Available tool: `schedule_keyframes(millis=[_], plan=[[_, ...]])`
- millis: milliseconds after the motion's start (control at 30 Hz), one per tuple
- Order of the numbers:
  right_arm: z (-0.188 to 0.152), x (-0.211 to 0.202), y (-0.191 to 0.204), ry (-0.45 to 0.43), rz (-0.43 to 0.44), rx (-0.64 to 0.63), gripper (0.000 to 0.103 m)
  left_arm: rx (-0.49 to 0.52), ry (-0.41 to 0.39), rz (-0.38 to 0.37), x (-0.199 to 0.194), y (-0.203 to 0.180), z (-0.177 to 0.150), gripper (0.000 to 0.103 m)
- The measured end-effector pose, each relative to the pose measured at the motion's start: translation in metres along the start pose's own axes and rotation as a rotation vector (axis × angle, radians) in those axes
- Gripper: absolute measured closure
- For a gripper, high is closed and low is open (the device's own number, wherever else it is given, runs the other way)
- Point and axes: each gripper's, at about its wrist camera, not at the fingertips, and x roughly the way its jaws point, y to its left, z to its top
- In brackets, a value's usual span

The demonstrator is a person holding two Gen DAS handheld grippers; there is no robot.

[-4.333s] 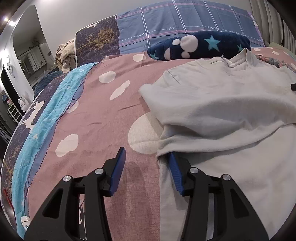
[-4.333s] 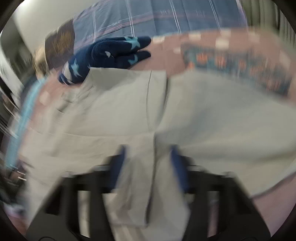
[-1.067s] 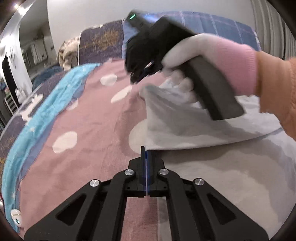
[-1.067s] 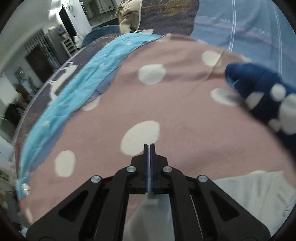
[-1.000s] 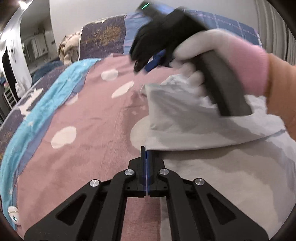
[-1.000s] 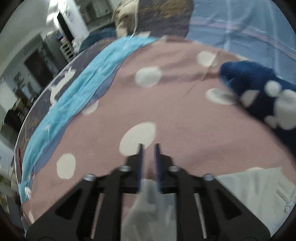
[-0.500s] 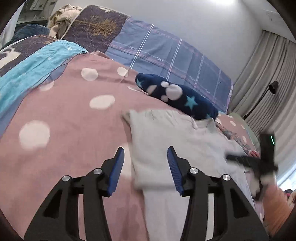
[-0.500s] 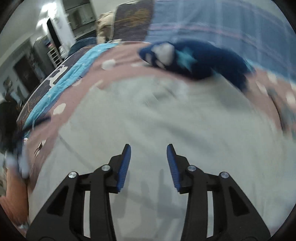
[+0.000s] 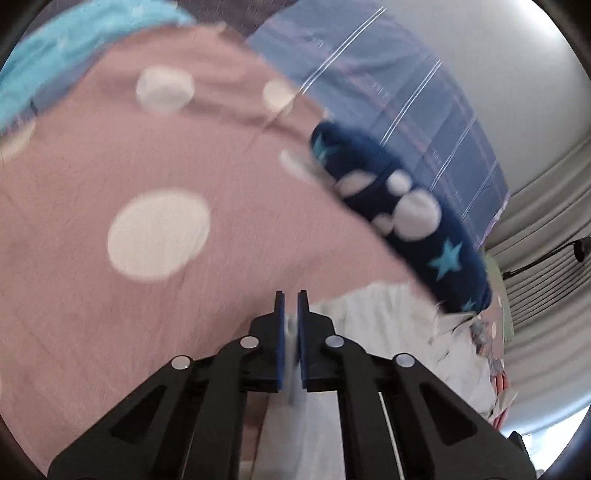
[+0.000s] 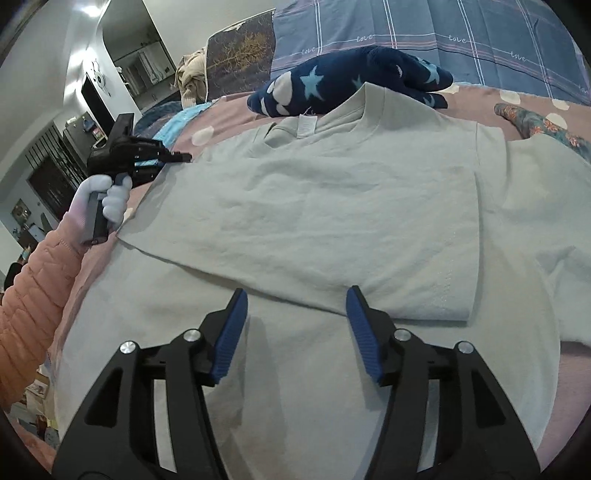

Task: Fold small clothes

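Right wrist view shows the pale grey T-shirt (image 10: pixel 332 206) spread across the middle of the frame on the pink spotted bedspread (image 10: pixel 532 99), collar toward the top and its white label showing; the left side of the shirt is folded over the body, with the folded edge running diagonally from mid-left down to lower right; the right gripper (image 10: pixel 295 325) hangs over the shirt at the lower centre, its blue-padded fingers (image 10: pixel 229 332) spread wide with nothing between them; at the left edge of the frame a gloved hand (image 10: pixel 107 199) in an orange sleeve holds the left gripper (image 10: pixel 184 157) at the shirt's left shoulder; a navy star-patterned plush (image 10: pixel 343 77) lies just above the collar, in front of a blue checked pillow (image 10: pixel 424 26); left wrist view, somewhat blurred, shows the left gripper (image 9: pixel 291 325) at the lower centre, fingers (image 9: pixel 279 332) drawn narrow and pinching a strip of the pale shirt (image 9: pixel 388 325), which trails to the lower right; the bedspread (image 9: pixel 159 221) fills the left of that frame.
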Motion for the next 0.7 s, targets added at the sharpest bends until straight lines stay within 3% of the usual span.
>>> schedule_keyframes(millis=[133,200,233,267,300,433,600,667,700], plan=[[-0.001,-0.003,-0.003,-0.006,0.022,0.015,0.046,0.12,-0.093,-0.004,-0.025,-0.022,0.004,0.099],[-0.001,-0.004,-0.005,-0.009,0.04,0.03,0.046,0.16,-0.136,0.086,-0.024,-0.018,0.005,0.103],[-0.001,-0.004,-0.006,-0.01,0.045,0.036,0.046,0.177,-0.154,0.17,-0.019,-0.014,0.007,0.103],[-0.001,-0.004,-0.006,-0.011,0.049,0.039,0.045,0.189,-0.159,0.259,-0.012,-0.006,0.008,0.103],[-0.001,-0.004,-0.006,-0.011,0.049,0.039,0.045,0.174,-0.139,0.286,-0.005,0.002,0.008,0.103],[0.0,-0.004,-0.002,-0.01,0.037,0.026,0.044,0.163,-0.087,0.259,-0.006,0.004,0.003,0.102],[0.001,-0.003,-0.003,-0.011,0.039,0.027,0.044,0.274,-0.112,0.188,-0.043,-0.035,-0.022,0.086],[0.001,-0.003,-0.002,-0.011,0.034,0.024,0.044,0.341,-0.096,0.093,-0.054,-0.057,-0.047,0.072],[0.001,-0.003,-0.001,-0.011,0.031,0.022,0.044,0.377,-0.084,0.098,-0.052,-0.063,-0.057,0.066]])
